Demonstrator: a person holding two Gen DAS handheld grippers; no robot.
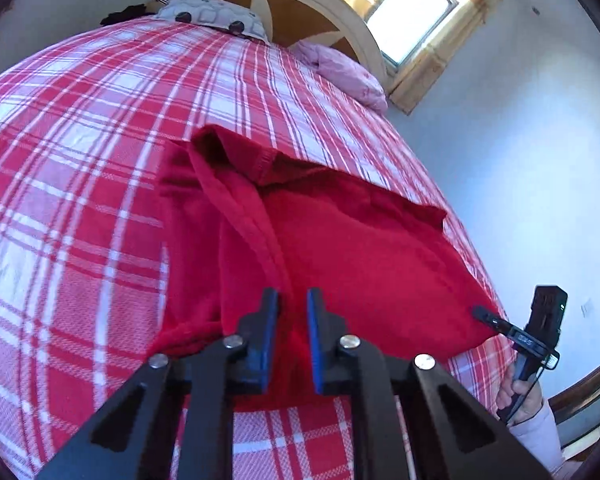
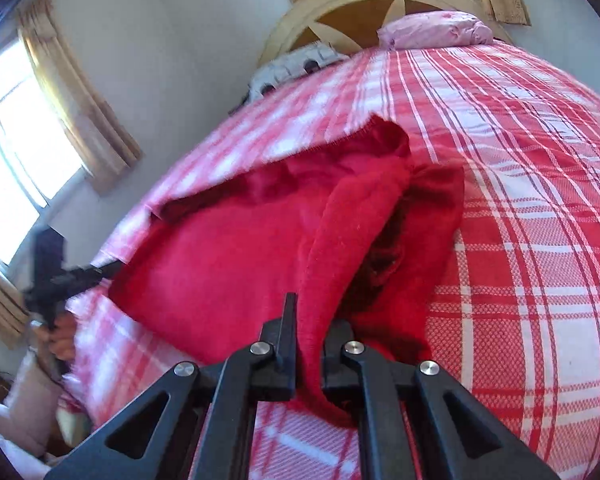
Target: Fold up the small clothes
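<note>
1. Red fleece garment (image 1: 340,248) spread on the near part of a bed, partly folded, one hemmed flap turned over near the middle.
2. Underneath, a red-and-white plaid bedspread (image 1: 100,160) covering the whole mattress, smooth apart from slight creases.
3. At the far end, a cream arched headboard (image 1: 300,4) with brown panels; against it a grey patterned pillow (image 1: 212,14) and a pink pillow (image 1: 348,74).
4. Behind the headboard, a bright window (image 1: 416,8) with yellow curtains; in the right wrist view a second curtained window (image 2: 24,136) on the side wall; walls pale and plain.
5. No containers visible anywhere.
6. Left gripper (image 1: 293,308) low over the garment's near edge, clamped on a ridge of red cloth that runs between the blue pads.
7. Right gripper (image 2: 312,320) closed on a raised strip of the garment, cloth pinched between the black fingers; seen from the left wrist view pinching the garment's near right corner.
8. Hand (image 1: 518,394) with a pale sleeve wrapped round the right gripper's handle at the bed's edge.
</note>
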